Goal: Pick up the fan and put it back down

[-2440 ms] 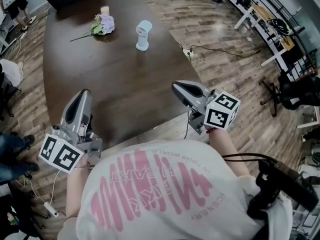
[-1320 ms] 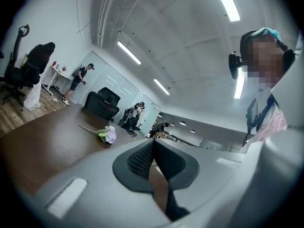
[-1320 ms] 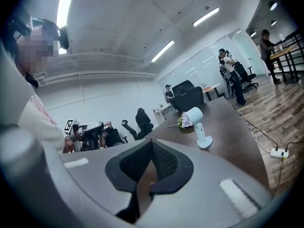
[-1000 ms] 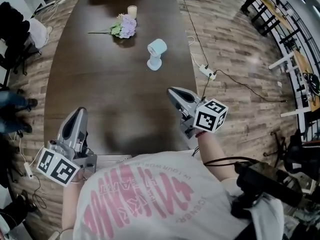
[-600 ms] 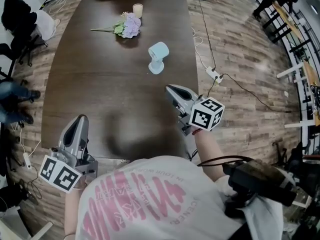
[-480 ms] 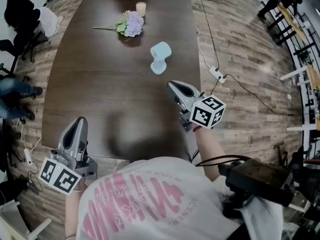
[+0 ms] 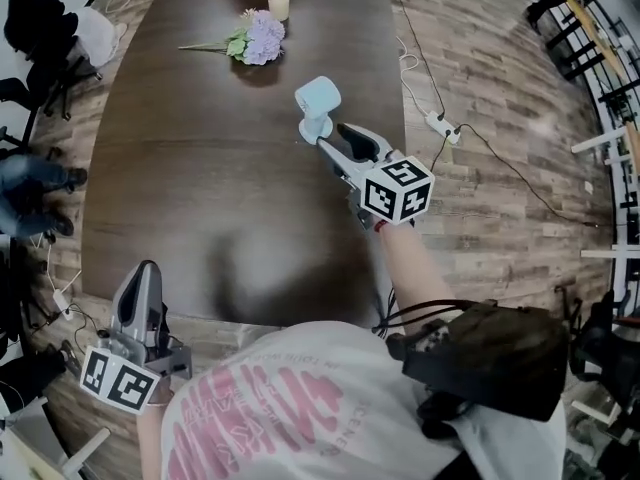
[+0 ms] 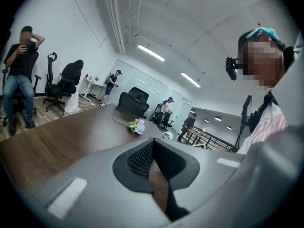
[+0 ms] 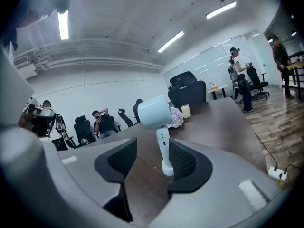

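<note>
A small pale blue fan [image 7: 317, 101] stands upright on the dark brown table [image 7: 170, 178], right of centre. My right gripper [image 7: 336, 142] reaches its base from the near side, and its jaws are opening. In the right gripper view the fan [image 9: 157, 114] has its stem in the gap between the pads of my right gripper [image 9: 152, 149]. The stem is closer to the right-hand pad [image 9: 183, 160], and neither pad presses on it. My left gripper [image 7: 146, 268] hangs over the table's near edge, far from the fan, shut with nothing in it. From the left gripper [image 8: 152, 146] the fan [image 8: 166, 136] looks tiny.
A bunch of purple flowers [image 7: 252, 42] and a cream candle [image 7: 278, 4] lie at the table's far end. A power strip [image 7: 441, 125] with cables sits on the wooden floor to the right. People sit on office chairs [image 8: 59, 87] left of the table.
My right gripper has travelled forward across the table to the fan, and its jaws have parted. My left gripper has sunk a little toward the near edge. The fan has not moved.
</note>
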A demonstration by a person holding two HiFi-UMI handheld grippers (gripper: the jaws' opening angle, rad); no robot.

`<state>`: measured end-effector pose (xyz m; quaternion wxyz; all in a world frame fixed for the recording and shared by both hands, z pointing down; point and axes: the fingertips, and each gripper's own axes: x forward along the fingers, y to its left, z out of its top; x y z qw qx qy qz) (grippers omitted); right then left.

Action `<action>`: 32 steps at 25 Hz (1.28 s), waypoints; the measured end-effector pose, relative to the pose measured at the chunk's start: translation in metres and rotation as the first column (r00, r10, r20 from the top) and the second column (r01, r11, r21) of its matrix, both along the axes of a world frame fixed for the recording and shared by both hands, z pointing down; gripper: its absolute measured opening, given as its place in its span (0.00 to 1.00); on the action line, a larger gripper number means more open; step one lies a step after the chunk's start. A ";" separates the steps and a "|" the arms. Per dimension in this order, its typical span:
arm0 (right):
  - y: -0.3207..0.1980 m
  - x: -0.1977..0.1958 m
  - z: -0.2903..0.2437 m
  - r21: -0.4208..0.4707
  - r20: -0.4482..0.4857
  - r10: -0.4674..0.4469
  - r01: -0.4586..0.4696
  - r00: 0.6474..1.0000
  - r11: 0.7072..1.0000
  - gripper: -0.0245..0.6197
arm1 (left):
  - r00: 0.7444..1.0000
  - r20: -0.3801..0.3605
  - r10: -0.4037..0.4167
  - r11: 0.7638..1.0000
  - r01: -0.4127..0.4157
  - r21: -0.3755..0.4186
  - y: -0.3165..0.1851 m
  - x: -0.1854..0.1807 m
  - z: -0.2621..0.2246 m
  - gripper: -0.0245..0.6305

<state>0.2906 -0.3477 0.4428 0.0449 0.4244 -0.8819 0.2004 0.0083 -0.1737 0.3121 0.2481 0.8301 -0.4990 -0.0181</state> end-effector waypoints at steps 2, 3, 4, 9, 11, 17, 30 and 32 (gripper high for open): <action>-0.009 -0.002 0.007 0.002 -0.041 -0.009 0.009 0.999 1.000 0.38 | 1.000 0.004 -0.008 1.000 0.008 -0.014 0.004 -0.001 0.003 0.07; -0.013 -0.005 0.010 0.005 -0.061 -0.013 0.014 0.998 1.000 0.40 | 1.000 0.006 -0.015 1.000 0.015 -0.019 0.006 -0.003 0.004 0.07; -0.017 -0.008 0.012 0.007 -0.078 -0.019 0.019 0.997 1.000 0.42 | 1.000 0.008 -0.024 0.999 0.024 -0.021 0.008 -0.006 0.005 0.07; -0.033 -0.024 0.023 0.005 -0.127 -0.032 0.033 0.991 0.999 0.46 | 0.998 0.025 -0.057 0.998 0.058 -0.021 0.016 -0.015 0.004 0.07; -0.039 -0.027 0.026 0.007 -0.134 -0.030 0.031 0.991 0.999 0.47 | 0.997 0.029 -0.068 0.997 0.069 -0.021 0.017 -0.019 0.004 0.07; -0.058 -0.032 0.037 0.008 -0.154 -0.015 0.016 0.988 1.000 0.48 | 0.995 0.039 -0.091 0.995 0.092 -0.028 0.023 -0.025 0.009 0.07; -0.068 -0.025 0.032 0.005 -0.163 0.060 -0.060 0.985 0.998 0.26 | 0.994 0.016 -0.112 0.993 0.112 -0.026 0.030 -0.038 0.013 0.07; -0.064 -0.025 0.030 -0.001 -0.177 0.053 -0.054 0.983 0.999 0.26 | 0.995 0.010 -0.100 0.995 0.100 -0.020 0.029 -0.039 0.011 0.07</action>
